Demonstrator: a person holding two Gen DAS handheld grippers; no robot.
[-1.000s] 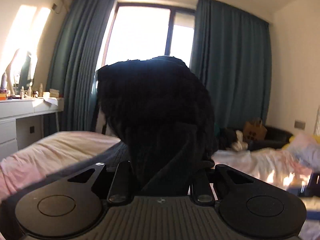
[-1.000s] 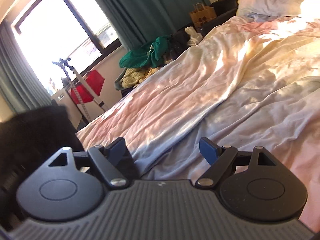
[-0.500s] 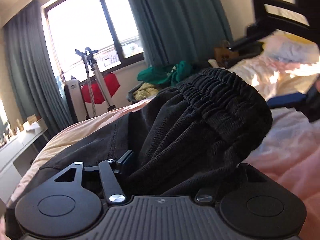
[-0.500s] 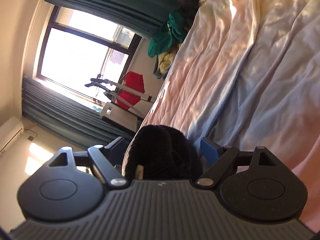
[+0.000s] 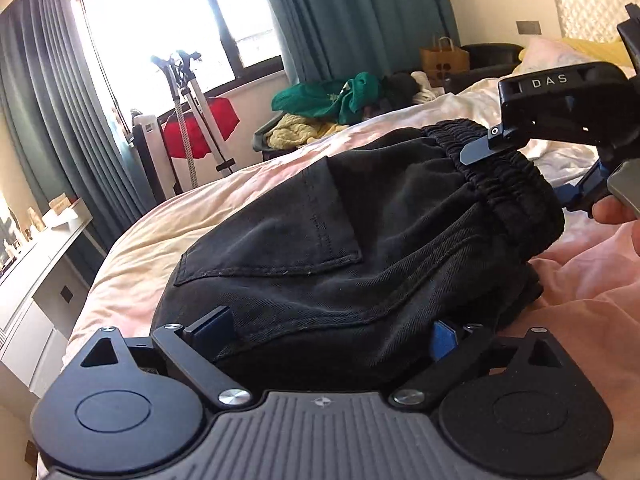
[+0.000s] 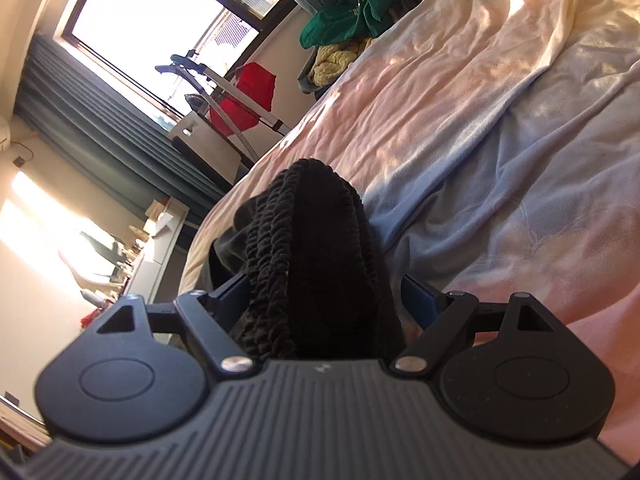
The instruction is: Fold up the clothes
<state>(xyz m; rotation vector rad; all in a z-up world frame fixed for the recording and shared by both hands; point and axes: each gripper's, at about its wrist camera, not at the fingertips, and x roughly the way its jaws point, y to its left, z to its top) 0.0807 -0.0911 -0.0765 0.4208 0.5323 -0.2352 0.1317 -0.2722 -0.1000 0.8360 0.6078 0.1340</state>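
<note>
Left wrist view shows folded black twill trousers [image 5: 360, 248] mid-frame on the pink-and-cream bedsheet [image 5: 168, 216], between the left gripper's [image 5: 326, 336] opening jaws, while the right gripper's [image 6: 324, 300] spread jaws straddle their elastic waistband [image 6: 276, 240].

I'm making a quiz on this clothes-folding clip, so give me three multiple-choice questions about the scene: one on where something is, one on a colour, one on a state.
1. Where do the black trousers lie?
A. on the bed
B. on the white desk
C. on the floor

2. What colour is the cloth on top of the heap by the window?
A. purple
B. green
C. orange

3. How do the fingers of the left gripper stand?
A. pinched flat together
B. spread apart, cloth between them
C. out of sight

Answers: 1 A, the trousers rest on the pink sheet. 2 B, the green cloth tops the pile. 3 B, the jaws are opening, trouser cloth bunched between the fingers.
</note>
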